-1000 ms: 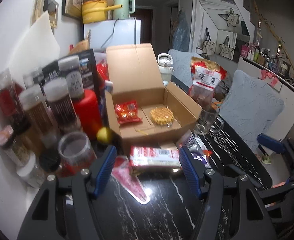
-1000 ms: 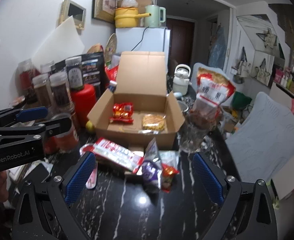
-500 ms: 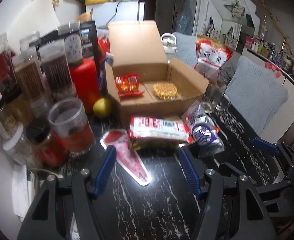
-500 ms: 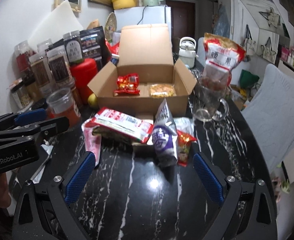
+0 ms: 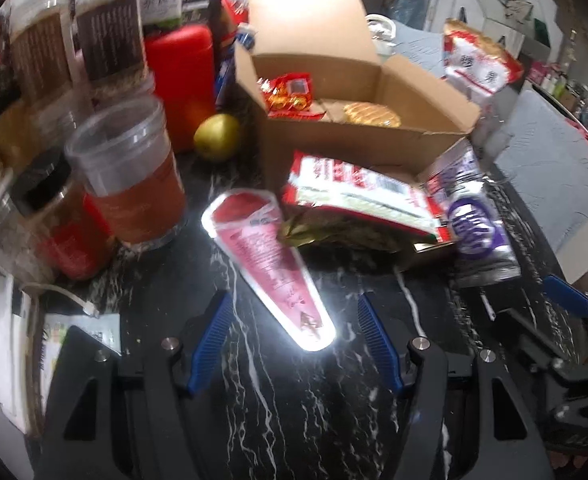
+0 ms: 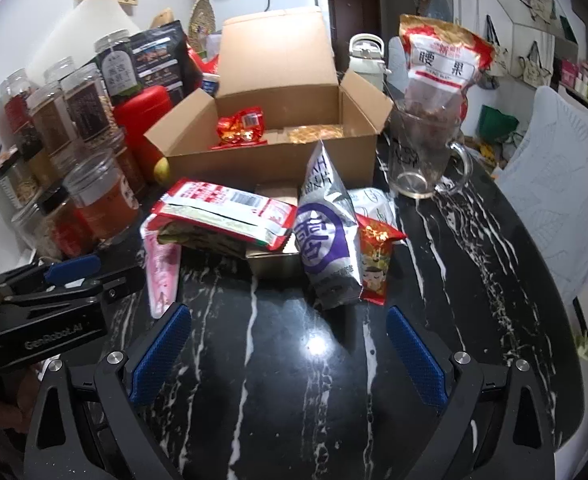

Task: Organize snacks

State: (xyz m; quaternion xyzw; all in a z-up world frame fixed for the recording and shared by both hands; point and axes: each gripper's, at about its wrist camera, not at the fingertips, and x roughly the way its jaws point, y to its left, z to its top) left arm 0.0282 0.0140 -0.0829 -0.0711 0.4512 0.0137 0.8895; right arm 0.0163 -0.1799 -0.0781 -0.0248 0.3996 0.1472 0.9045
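An open cardboard box [image 6: 269, 160] [image 5: 358, 140] holds a red snack pack [image 6: 241, 126] and a round yellow waffle snack [image 5: 371, 114]. In front of it lie a red-and-white flat pack [image 6: 221, 210] [image 5: 358, 192], a silver-purple bag [image 6: 328, 240] [image 5: 474, 224], a small red packet [image 6: 376, 260] and a pink cone-shaped packet [image 5: 269, 260] [image 6: 161, 268]. My left gripper [image 5: 294, 340] is open and empty, its fingers either side of the cone packet's tip. My right gripper [image 6: 289, 352] is open and empty, just short of the silver-purple bag.
Jars of spices [image 6: 77, 108] and a clear tub of red sauce [image 5: 133, 184] crowd the left. A yellow fruit [image 5: 216, 136] and a red canister [image 5: 179, 80] sit by the box. A glass mug [image 6: 426, 152] with a cashew bag [image 6: 442, 64] stands right. The black marble table's edge [image 6: 542, 280] curves on the right.
Both grippers have dropped lower and closer to the table. The left one now straddles the tip of the pink cone packet. Both stay open.
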